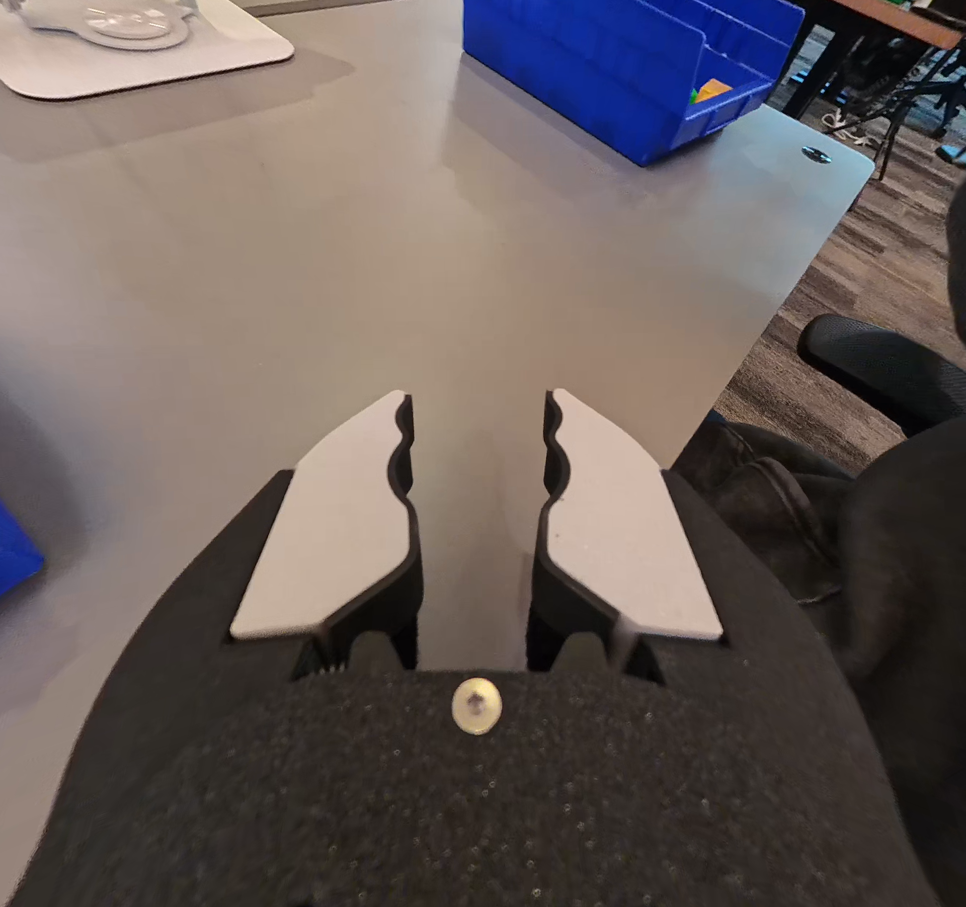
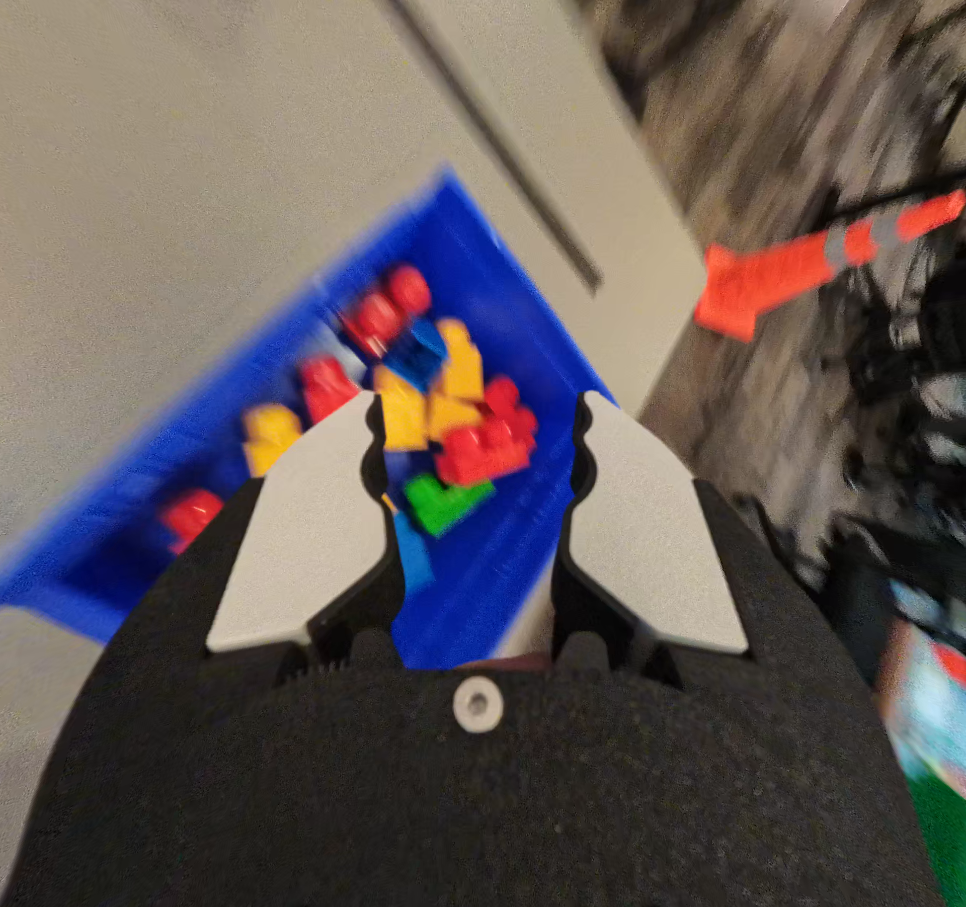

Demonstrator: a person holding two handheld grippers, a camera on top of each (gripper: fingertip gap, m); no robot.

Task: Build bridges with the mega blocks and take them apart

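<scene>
**Two tools, blocks in bin**

Left wrist view: left tool (image 1: 478,396) spread, empty, above bare grey table (image 1: 313,254). Blue bin (image 1: 601,45) at far edge; white stand base (image 1: 136,40) far left. No legible writing.

Right wrist view, blurred: right tool (image 2: 476,398) spread, empty, over blue bin (image 2: 496,286) holding red, yellow, green, blue blocks (image 2: 460,411). Orange cone (image 2: 773,275) on floor.

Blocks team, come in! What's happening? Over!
Left gripper open, over bare table. Right gripper open, above blue bin of blocks. Nothing built. Nothing in the way.
</scene>
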